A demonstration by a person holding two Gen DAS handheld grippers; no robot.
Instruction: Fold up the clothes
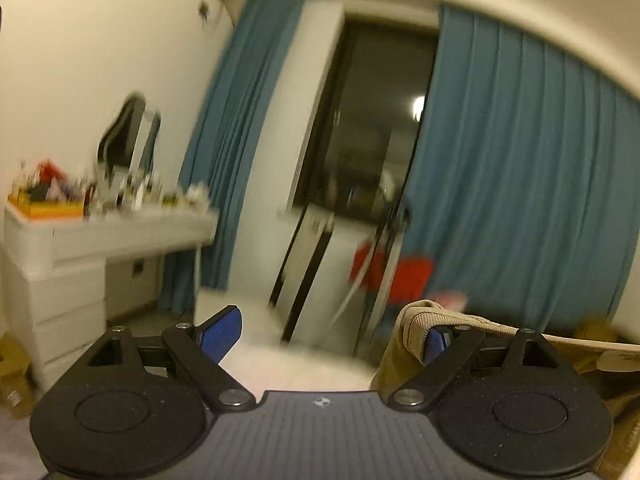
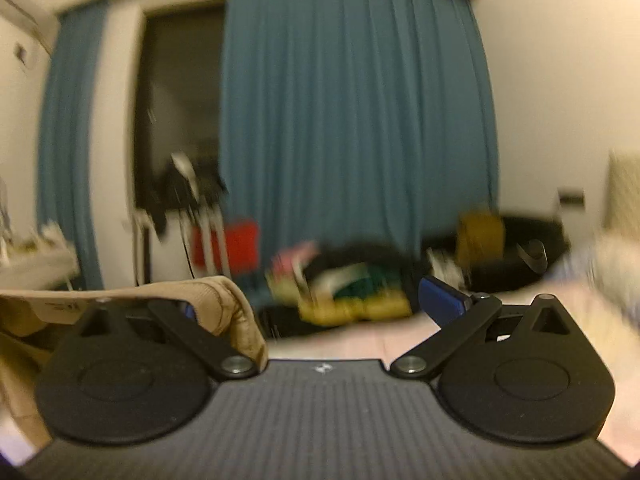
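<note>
— What's the tan garment point(image 1: 416, 320) made of?
— Ribbed cloth, corduroy-like and matt, with a paper-looking label point(image 1: 618, 358).
— And the left gripper point(image 1: 328, 336)?
— Matt black plastic arms, shiny metal pivots, blue textured pads point(image 1: 222, 334). The right gripper point(image 2: 320, 304) looks the same.
— Behind them?
— Blue curtains point(image 2: 352, 120) of soft, matt cloth; smooth white dresser point(image 1: 60, 264).

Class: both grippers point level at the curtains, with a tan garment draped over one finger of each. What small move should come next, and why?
Probably draw the grippers apart: the tan garment only hangs on the inner fingers, jaws wide, so spreading would tauten it.
</note>
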